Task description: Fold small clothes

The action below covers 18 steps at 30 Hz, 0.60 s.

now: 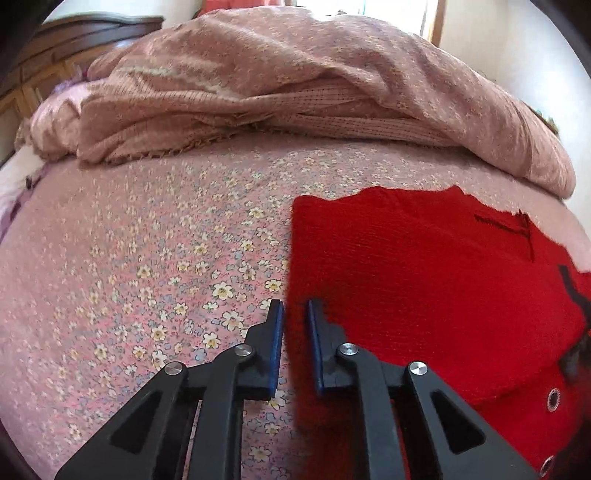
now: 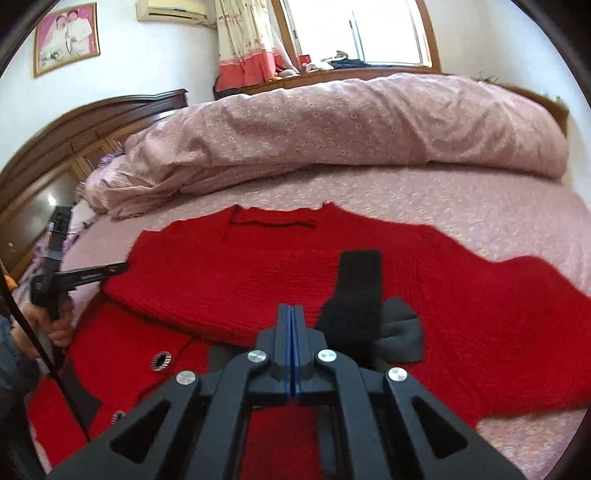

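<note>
Through the left wrist: flowered pink bedsheet [image 1: 166, 240] across most of the view, flat and smooth. Behind it a rumpled pink duvet [image 1: 295, 74] heaped along the far side, with a dark wooden headboard [image 1: 74, 40] at upper left. Red knit sweater [image 1: 424, 277] spread on the sheet at right, its straight left edge running down toward the camera, metal eyelets [image 1: 554, 398] near its lower right part. Left gripper [image 1: 295, 306] low over that edge, jaws nearly together with only a narrow slit left and the sweater's edge showing in the slit; pinched or merely lying there, cannot tell. Through the right wrist: same bed, sweater laid wide across the sheet with one layer folded over another, a black fabric patch [image 2: 362, 295] on its middle, a striped button [image 2: 160, 360] lower left. Right gripper [image 2: 291, 308] above the sweater, blue pads pressed flat together, nothing seen between them. At far left a hand [image 2: 59, 332] holding the other tool, tips at the sweater's edge. Beyond the duvet, white walls, a wood-framed window [image 2: 369, 33], a pink curtain [image 2: 247, 40], a framed picture [image 2: 66, 37], an air conditioner [image 2: 173, 11].
</note>
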### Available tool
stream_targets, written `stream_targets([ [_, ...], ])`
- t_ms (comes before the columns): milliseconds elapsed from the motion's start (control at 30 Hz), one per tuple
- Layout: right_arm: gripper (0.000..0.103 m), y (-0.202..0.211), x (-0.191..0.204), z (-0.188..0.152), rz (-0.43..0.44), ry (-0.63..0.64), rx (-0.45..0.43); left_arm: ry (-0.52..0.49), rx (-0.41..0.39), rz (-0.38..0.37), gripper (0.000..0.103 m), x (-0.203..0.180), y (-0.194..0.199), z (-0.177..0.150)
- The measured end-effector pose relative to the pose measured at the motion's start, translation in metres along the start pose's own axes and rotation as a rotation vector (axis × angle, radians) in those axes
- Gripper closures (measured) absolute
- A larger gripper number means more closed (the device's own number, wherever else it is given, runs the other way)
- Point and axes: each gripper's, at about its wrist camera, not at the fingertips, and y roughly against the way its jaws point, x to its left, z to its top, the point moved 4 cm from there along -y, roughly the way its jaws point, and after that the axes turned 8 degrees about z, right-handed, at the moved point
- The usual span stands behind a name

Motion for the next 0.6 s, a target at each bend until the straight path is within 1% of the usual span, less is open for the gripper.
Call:
stream_targets([
  [100, 0.100, 0.006, -0.017, 0.003, -0.038, -0.054, -0.019, -0.025, -0.011, 0.005, 0.095, -0.004, 0.009, 0.002],
  [200, 0.092, 0.010, -0.037, 0.003, -0.059, -0.122, -0.025, -0.050, -0.022, 0.030, 0.094, -0.011, 0.018, 0.005],
  [267, 0.086, 0.016, -0.052, 0.002, -0.073, -0.166, -0.029, -0.074, -0.036, 0.036, 0.092, -0.017, 0.028, 0.007],
  [300, 0.080, 0.019, -0.058, 0.001, -0.077, -0.182, -0.030, -0.085, -0.042, 0.036, 0.090, -0.020, 0.033, 0.007],
  [400, 0.075, 0.035, -0.086, 0.001, -0.084, -0.248, -0.050, -0.110, -0.057, 0.036, 0.086, -0.029, 0.050, 0.011],
  [467, 0.069, 0.055, -0.111, -0.001, -0.108, -0.299, -0.074, -0.098, -0.058, 0.034, 0.083, -0.034, 0.062, 0.013],
  [500, 0.063, 0.065, -0.122, -0.002, -0.122, -0.316, -0.083, -0.085, -0.059, 0.028, 0.080, -0.033, 0.064, 0.015],
  [533, 0.055, 0.085, -0.140, -0.004, -0.145, -0.337, -0.106, -0.067, -0.056, 0.023, 0.078, -0.033, 0.066, 0.015],
  [567, 0.051, 0.098, -0.152, -0.007, -0.159, -0.349, -0.123, -0.050, -0.048, 0.021, 0.078, -0.033, 0.068, 0.014],
  [600, 0.042, 0.112, -0.164, -0.009, -0.174, -0.362, -0.138, -0.028, -0.032, 0.013, 0.078, -0.033, 0.068, 0.013],
])
